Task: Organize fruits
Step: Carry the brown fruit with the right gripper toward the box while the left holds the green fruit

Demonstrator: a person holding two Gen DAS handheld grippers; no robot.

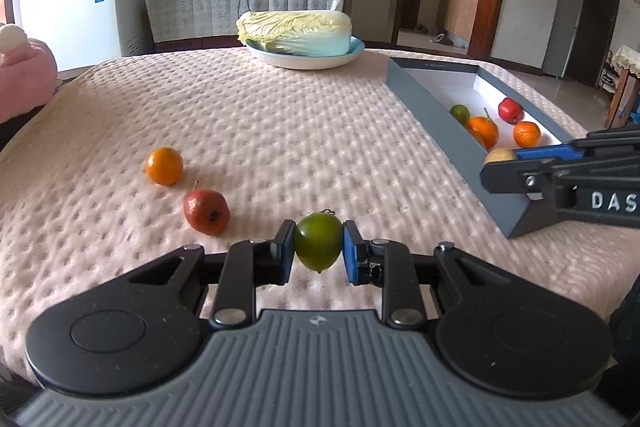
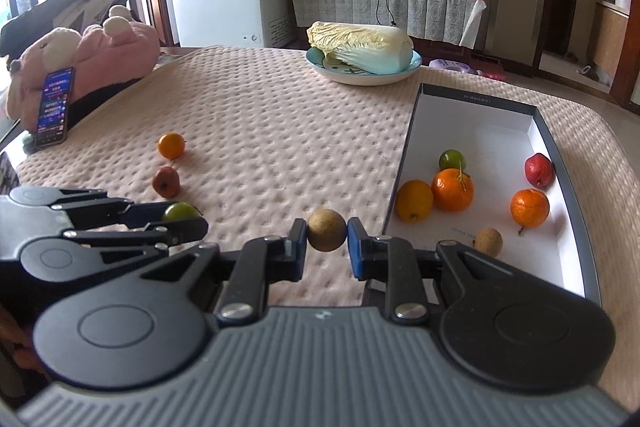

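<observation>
My left gripper [image 1: 319,247] is shut on a green fruit [image 1: 319,241] just above the pink tablecloth. It also shows in the right wrist view [image 2: 182,211]. My right gripper [image 2: 327,231] is shut on a small brown fruit [image 2: 327,229] left of the grey box [image 2: 404,163]. In the box lie several fruits: oranges [image 2: 453,189], a yellow one [image 2: 414,201], a green one [image 2: 452,159], a red one [image 2: 539,169] and a brown one [image 2: 489,241]. An orange [image 1: 164,165] and a red fruit [image 1: 206,211] lie loose on the cloth.
A plate [image 1: 306,59] with a cabbage [image 1: 296,31] stands at the far side of the table. A pink plush toy [image 2: 92,67] and a phone [image 2: 54,107] sit at the left edge.
</observation>
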